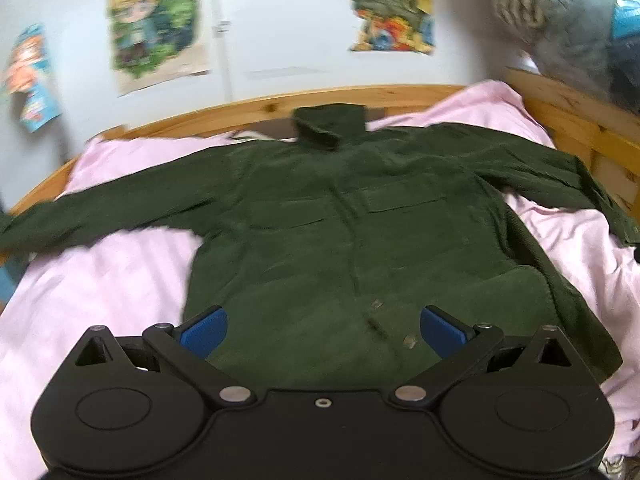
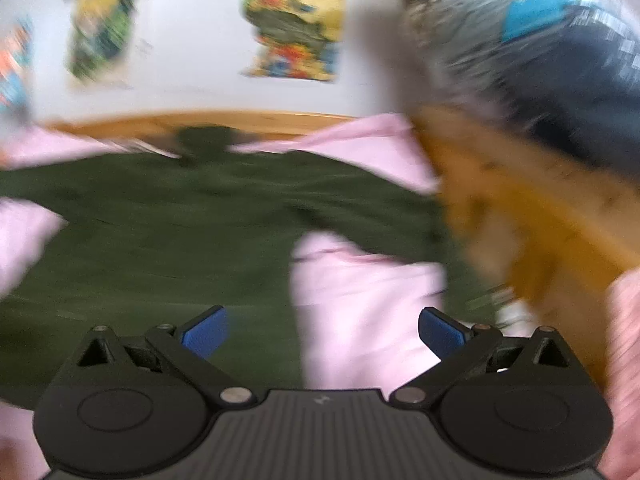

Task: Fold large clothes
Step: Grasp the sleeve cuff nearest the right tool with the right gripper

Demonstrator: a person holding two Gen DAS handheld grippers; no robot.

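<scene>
A dark green shirt [image 1: 344,232] lies spread flat, front up, on a pink bed sheet [image 1: 112,280], collar at the far side and both sleeves stretched out. My left gripper [image 1: 324,330] is open and empty, held above the shirt's near hem. The right wrist view is motion-blurred; there the shirt [image 2: 160,240] fills the left and middle. My right gripper [image 2: 322,330] is open and empty, above the shirt's right edge and the pink sheet [image 2: 360,312].
A wooden bed frame [image 1: 404,94] runs along the far side and the right [image 2: 520,216]. Posters hang on the white wall [image 1: 156,24]. A pile of bagged clothes [image 1: 580,28] sits at the upper right.
</scene>
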